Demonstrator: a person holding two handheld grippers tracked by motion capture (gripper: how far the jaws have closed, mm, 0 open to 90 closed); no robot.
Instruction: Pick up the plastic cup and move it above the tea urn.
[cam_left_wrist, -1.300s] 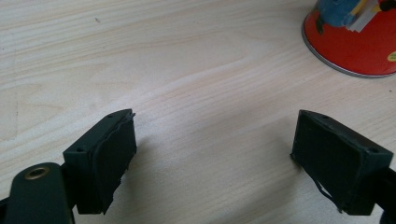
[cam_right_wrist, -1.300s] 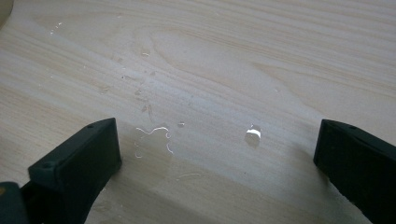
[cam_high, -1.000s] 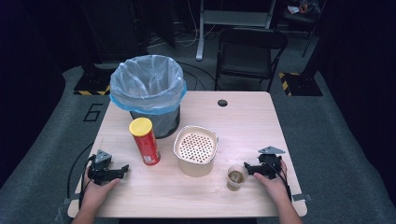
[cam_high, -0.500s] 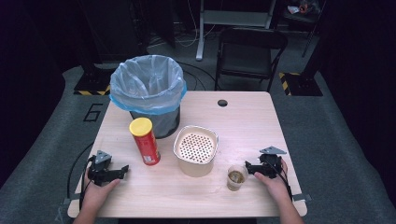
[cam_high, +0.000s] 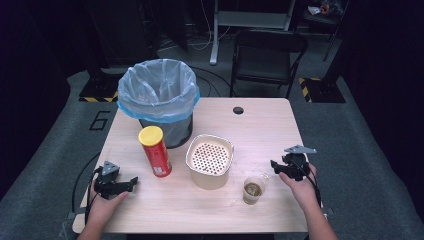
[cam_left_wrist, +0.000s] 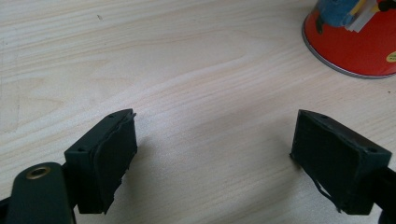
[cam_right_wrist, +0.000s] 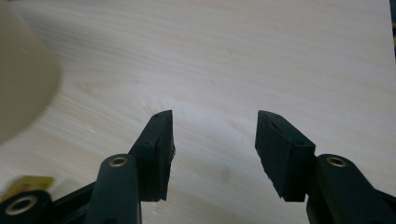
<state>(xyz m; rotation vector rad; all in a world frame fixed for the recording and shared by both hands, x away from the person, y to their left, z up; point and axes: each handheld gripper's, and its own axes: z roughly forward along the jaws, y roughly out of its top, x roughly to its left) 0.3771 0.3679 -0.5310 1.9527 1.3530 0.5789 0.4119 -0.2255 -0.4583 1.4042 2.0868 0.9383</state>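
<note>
A clear cup with brown liquid stands on the wooden table, near its front right. My right gripper hovers just right of and above the cup, apart from it. Its jaws have just been closing and now stand partly apart over bare wood, so my right gripper is open with nothing between the fingers. At the front left, my left gripper rests low on the table. My left gripper is wide open and empty, with the base of the red can ahead to its right.
A red chip can with a yellow lid stands left of a beige perforated bowl. Behind them is a bin lined with a blue bag. The blurred bowl wall shows to the right gripper's left. A folding chair stands beyond the table.
My right gripper has risen away from the cup's side and its jaws have narrowed. The left gripper and the objects have stayed put.
</note>
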